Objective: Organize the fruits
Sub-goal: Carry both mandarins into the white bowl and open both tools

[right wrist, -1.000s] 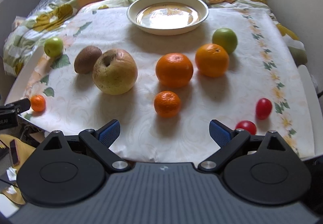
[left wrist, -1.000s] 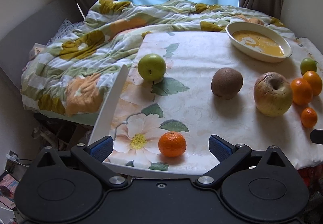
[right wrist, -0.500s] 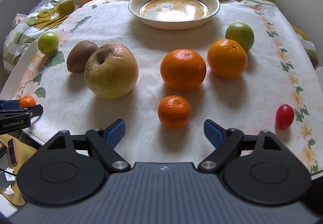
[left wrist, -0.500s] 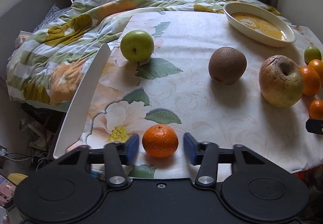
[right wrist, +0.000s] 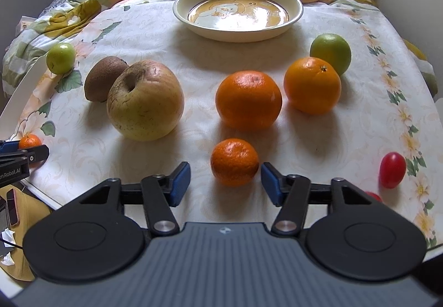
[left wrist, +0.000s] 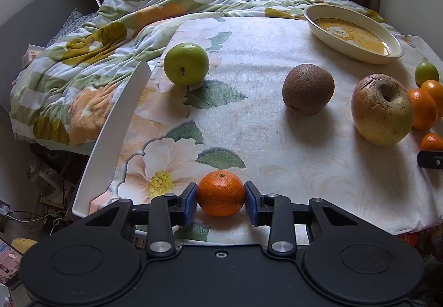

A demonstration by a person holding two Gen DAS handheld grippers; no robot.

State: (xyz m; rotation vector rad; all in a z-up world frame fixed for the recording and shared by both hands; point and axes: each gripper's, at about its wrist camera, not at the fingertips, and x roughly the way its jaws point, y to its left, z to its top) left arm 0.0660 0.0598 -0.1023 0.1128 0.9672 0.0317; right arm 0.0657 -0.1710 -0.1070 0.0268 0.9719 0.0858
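**Two small oranges, two grips at once**

Two risks face us. On the left, the left gripper has its pads clamped on a small orange at the table's near edge; lifted crooked, the round fruit could roll off. Across the cloth, the right gripper has just been narrowing around another small orange, pads not yet touching, and a lopsided squeeze could push it sideways. At twelve o'clock the bowl waits, with bigger oranges between.

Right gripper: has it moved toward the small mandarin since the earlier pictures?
Yes. The right gripper has come forward toward the plate; its jaws have just been closing, now either side of the small mandarin, not yet touching.
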